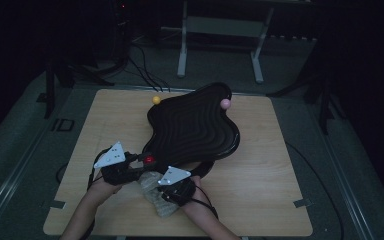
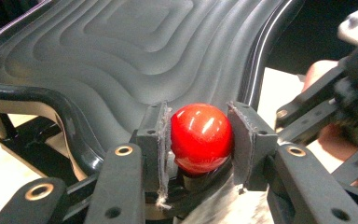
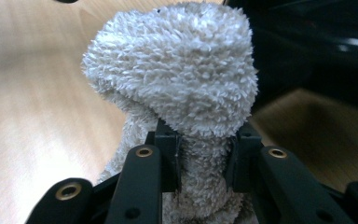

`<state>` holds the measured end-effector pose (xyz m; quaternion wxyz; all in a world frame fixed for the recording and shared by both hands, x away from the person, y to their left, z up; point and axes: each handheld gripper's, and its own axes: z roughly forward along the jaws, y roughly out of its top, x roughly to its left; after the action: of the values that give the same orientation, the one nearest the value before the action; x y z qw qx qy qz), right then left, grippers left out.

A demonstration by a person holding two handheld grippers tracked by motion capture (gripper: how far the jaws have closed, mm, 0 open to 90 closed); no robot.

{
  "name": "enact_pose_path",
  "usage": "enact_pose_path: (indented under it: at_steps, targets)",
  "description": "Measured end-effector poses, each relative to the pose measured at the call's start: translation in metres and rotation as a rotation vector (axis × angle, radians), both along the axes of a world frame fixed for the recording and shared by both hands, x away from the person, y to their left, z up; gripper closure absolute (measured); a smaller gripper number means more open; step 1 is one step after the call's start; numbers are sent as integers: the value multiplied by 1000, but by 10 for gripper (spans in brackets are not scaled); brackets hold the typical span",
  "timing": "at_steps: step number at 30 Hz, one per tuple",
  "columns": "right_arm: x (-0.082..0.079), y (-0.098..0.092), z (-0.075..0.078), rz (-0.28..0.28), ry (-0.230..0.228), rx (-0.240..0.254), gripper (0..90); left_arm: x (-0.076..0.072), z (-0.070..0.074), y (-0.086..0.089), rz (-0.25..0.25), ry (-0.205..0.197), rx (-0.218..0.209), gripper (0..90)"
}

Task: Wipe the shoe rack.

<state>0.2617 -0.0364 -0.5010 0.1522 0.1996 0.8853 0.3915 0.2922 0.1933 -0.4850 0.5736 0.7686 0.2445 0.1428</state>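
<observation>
A glossy red ball [image 2: 200,137] sits between the pads of my left gripper [image 2: 199,140], which is shut on it at the near rim of a black wavy tray [image 2: 135,60]. In the high view the red ball [image 1: 149,159] shows at the near edge of the tray [image 1: 195,127], with my left gripper [image 1: 142,161] at its left. My right gripper [image 3: 204,156] is shut on a bunched white terry cloth [image 3: 177,74]. From above, the cloth [image 1: 155,192] lies on the table between the two hands, close by the right gripper [image 1: 167,192].
A yellow ball [image 1: 156,99] lies on the wooden table [image 1: 260,190] by the tray's far left edge. A pink ball [image 1: 225,103] rests at the tray's far right rim. Dark floor, cables and a metal stand lie beyond the table.
</observation>
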Motion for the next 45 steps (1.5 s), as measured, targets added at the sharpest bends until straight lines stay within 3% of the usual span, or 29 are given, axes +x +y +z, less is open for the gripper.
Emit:
enact_pose_path:
  at_steps: [3,4,5,6,8,9,13,14,16,17,18,20,27,29,31,33,38,41,45]
  targets:
    - [-13,-28,8,-1,-13,3,709,0,0,0,1,-1,-3,599]
    - [-13,-28,8,-1,-13,3,709,0,0,0,2,-2,-1,599]
    - [-16,-37,10,-9,-16,9,709,0,0,0,2,-3,-1,598]
    - [-21,-59,16,-35,-25,22,709,0,0,0,3,-6,0,598]
    - [-23,-79,23,-68,-40,37,709,0,0,0,2,-6,0,598]
    - [-23,-79,23,-68,-40,37,709,0,0,0,4,-6,1,598]
    - [-26,-119,40,-146,-72,90,708,0,-1,0,5,-5,-3,598]
    - [-26,-135,50,-181,-99,94,708,0,0,0,5,-6,-2,598]
    - [-26,-143,55,-205,-117,102,707,0,0,0,5,-6,-2,598]
    - [-25,-160,65,-252,-138,132,707,1,0,0,5,-6,-1,598]
    - [-25,-160,65,-252,-138,132,707,1,-1,0,5,-5,-3,598]
    - [-27,-179,83,-296,-176,164,705,1,0,0,4,-5,-1,598]
    - [-30,-202,122,-357,-285,218,703,2,0,1,-5,-4,-1,599]
    - [-26,-204,127,-376,-306,207,703,2,-1,1,-4,-4,-3,599]
    - [-22,-205,127,-386,-301,203,703,2,-1,1,-6,-3,-3,599]
    - [-11,-205,116,-409,-274,190,703,3,0,1,-9,-2,-3,599]
    - [-8,-206,98,-417,-225,173,704,4,-1,3,-18,1,-10,599]
    - [-12,-205,100,-405,-236,162,704,4,-1,3,-19,1,-11,599]
    - [-13,-208,113,-415,-278,181,704,4,-1,3,-20,0,-8,599]
